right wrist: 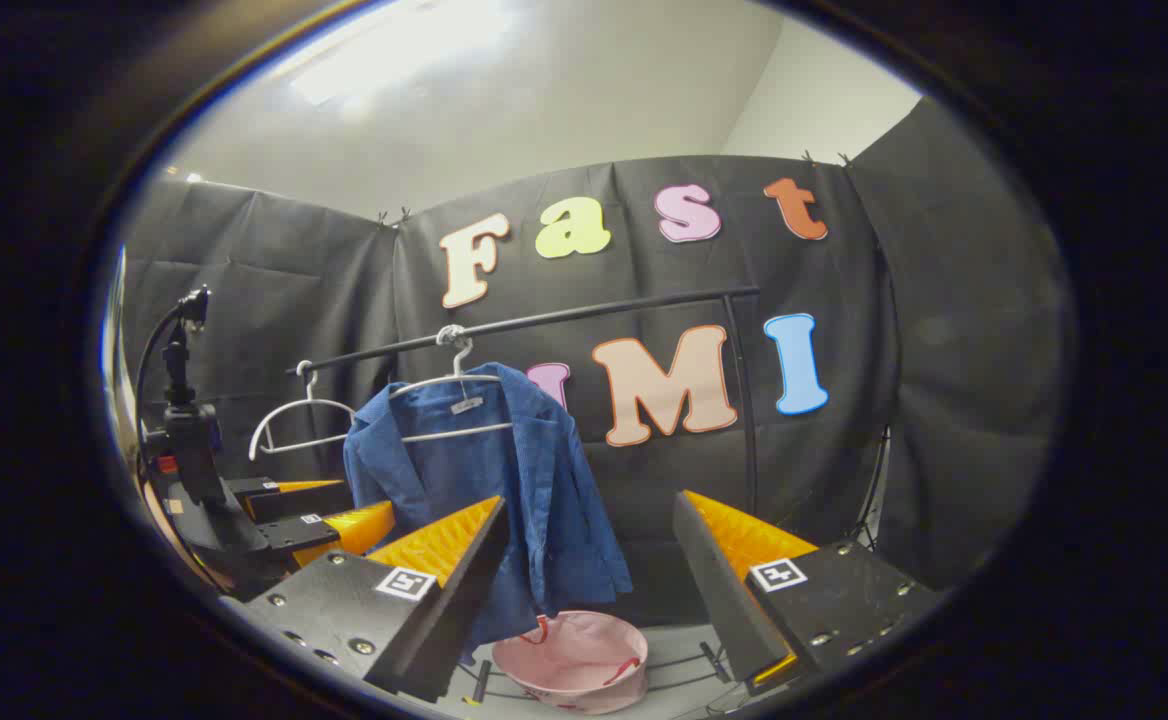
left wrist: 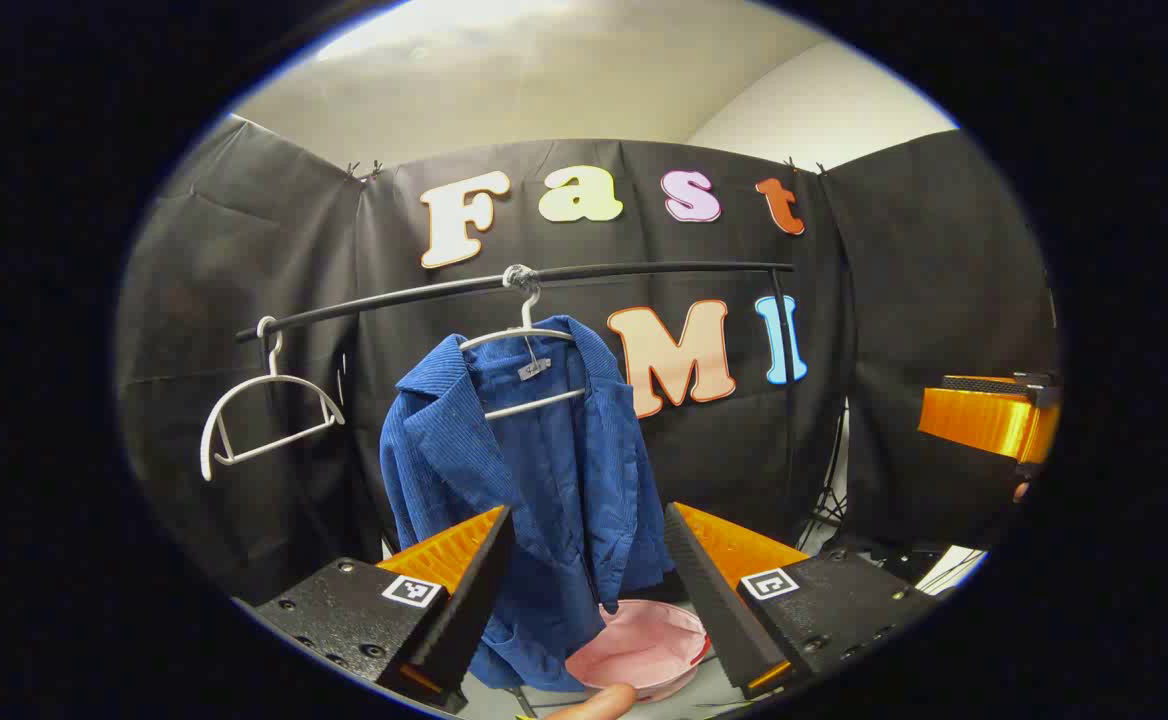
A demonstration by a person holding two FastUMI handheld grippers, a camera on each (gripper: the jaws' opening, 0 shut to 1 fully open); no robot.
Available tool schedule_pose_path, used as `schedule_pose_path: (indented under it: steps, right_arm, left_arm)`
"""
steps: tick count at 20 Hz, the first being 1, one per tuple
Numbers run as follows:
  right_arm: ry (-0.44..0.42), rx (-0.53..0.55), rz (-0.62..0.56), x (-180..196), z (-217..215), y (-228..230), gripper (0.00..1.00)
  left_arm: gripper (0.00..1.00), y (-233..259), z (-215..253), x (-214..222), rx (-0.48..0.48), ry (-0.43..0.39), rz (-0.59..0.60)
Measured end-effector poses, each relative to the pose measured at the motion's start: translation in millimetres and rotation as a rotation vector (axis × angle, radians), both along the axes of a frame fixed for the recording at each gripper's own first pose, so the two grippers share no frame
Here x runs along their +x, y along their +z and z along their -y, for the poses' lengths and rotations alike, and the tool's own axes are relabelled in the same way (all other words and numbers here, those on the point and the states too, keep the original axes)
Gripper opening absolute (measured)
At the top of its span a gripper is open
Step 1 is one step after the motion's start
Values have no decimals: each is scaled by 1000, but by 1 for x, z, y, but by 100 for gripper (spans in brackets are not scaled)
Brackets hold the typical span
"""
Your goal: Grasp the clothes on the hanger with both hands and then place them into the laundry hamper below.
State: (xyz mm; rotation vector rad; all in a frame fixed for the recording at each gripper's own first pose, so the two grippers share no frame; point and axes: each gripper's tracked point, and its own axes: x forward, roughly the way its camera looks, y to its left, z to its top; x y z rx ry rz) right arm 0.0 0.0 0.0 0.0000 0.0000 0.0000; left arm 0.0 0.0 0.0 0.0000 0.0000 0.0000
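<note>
A blue corduroy shirt (left wrist: 544, 470) hangs on a white hanger (left wrist: 524, 340) from a black rail (left wrist: 644, 272). Below it on the floor stands a pink laundry hamper (left wrist: 639, 650). My left gripper (left wrist: 589, 515) is open, short of the shirt, whose lower half shows between its fingers. In the right gripper view the shirt (right wrist: 484, 480) hangs left of centre above the hamper (right wrist: 574, 660). My right gripper (right wrist: 592, 505) is open and holds nothing, farther back from the shirt. The left gripper (right wrist: 314, 520) also shows at the left there, and the right gripper (left wrist: 994, 420) at the right edge of the left gripper view.
An empty white hanger (left wrist: 264, 415) hangs on the rail to the left of the shirt. The rail's upright post (left wrist: 784, 340) stands to the right. A black stand with a camera (right wrist: 184, 400) is at the far left. A fingertip (left wrist: 594, 705) shows at the bottom edge.
</note>
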Motion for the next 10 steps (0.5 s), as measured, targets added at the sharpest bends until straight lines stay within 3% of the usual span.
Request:
schedule_pose_path:
  steps: [2,4,5,6,10]
  right_arm:
    - [3,3,-3,-1,-1,-1,92]
    - [5,-2,-6,-1,-4,-2,98]
    - [7,-6,-9,-1,-6,-3,92]
    - [8,-9,-10,-2,-8,-3,98]
    - [15,-6,-11,-3,-12,-5,100]
  left_arm:
    - [93,-1,-1,-1,-3,-1,2]
    - [97,-2,-3,-3,-4,2,-2]
    - [97,-4,-3,-4,-5,3,-6]
    - [93,-5,-4,-4,-6,4,-7]
    - [93,-3,-10,-8,-3,11,-2]
